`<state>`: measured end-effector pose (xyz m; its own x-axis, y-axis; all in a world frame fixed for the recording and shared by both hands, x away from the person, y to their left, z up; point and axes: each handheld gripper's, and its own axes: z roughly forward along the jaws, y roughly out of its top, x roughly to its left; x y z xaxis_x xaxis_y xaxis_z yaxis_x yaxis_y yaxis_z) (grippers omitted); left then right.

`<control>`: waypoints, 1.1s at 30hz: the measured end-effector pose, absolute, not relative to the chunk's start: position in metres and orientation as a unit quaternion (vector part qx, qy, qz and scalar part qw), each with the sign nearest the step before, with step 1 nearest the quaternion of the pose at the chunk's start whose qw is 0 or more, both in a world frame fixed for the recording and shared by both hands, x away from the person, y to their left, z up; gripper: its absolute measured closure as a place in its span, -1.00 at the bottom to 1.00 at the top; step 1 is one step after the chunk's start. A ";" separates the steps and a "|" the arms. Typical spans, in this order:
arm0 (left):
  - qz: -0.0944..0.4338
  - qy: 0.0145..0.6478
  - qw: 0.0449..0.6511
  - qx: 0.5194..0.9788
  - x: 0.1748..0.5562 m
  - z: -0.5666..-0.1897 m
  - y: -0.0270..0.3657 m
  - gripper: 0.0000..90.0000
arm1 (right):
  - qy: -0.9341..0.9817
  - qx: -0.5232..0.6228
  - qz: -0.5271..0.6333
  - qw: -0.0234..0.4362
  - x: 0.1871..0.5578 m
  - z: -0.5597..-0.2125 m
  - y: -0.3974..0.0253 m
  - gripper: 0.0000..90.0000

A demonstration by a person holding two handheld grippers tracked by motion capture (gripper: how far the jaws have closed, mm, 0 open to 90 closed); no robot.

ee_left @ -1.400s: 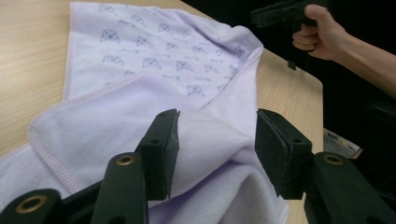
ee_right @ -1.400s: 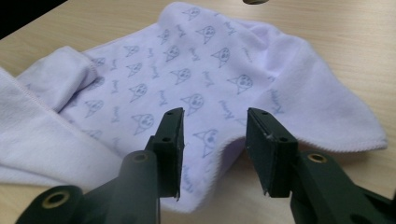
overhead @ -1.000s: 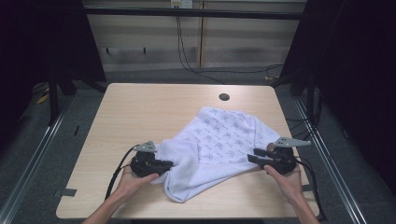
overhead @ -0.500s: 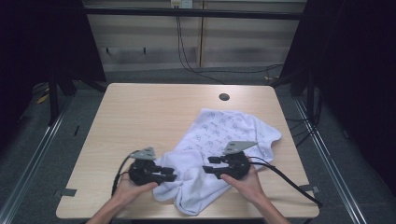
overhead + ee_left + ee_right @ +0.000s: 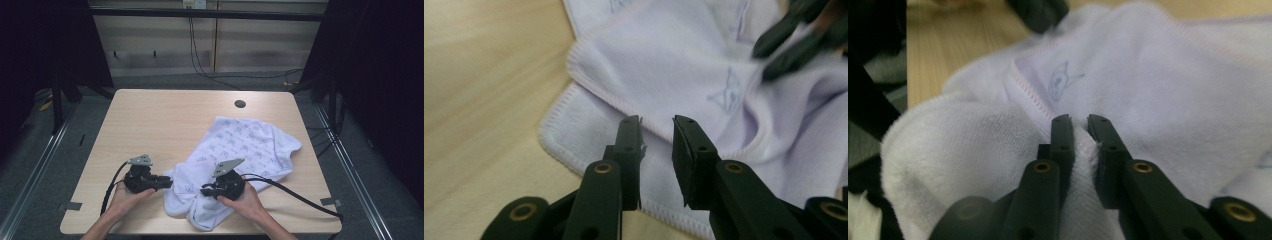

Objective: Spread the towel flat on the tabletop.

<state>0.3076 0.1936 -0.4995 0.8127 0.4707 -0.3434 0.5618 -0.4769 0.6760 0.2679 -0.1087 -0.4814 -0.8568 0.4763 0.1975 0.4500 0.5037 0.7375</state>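
White terry cloth printed with pale blue emblems (image 5: 240,150) is lying rumpled on the near right part of the light wooden table (image 5: 165,120), its near edge bunched into thick folds between the two hands. The right hand-held gripper (image 5: 206,190) is pinching a ridge of that fabric — in the right gripper view its jaws are standing nearly closed with a tuck of the cloth (image 5: 1148,75) squeezed between them. The left hand-held gripper (image 5: 167,183) is resting at the stitched hem, jaws parted by a narrow gap and gripping nothing, the hem (image 5: 574,150) lying just beyond and below its tips. To fold neatly, I judge the left one should be sliding under a single hemmed layer — not the whole bundle — before closing, while the right is keeping its pinch taut. How many layers the right one is holding is hard to tell, and the cloth's underside and its near corner are hidden under the folds.
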 end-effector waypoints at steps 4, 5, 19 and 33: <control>-0.033 0.285 0.401 0.870 0.306 -0.501 0.189 0.81 | 0.845 0.295 0.442 0.049 0.261 -0.467 -0.135 0.86; -0.025 0.278 0.400 0.873 0.306 -0.501 0.188 0.87 | 0.841 0.302 0.445 0.055 0.259 -0.464 -0.144 0.85; -0.019 0.286 0.390 0.875 0.305 -0.498 0.182 0.80 | 0.786 0.442 0.419 0.109 0.210 -0.473 -0.274 0.45; -0.011 0.322 0.446 0.835 0.327 -0.482 0.201 0.58 | 0.765 0.436 0.451 0.146 0.247 -0.452 -0.271 0.19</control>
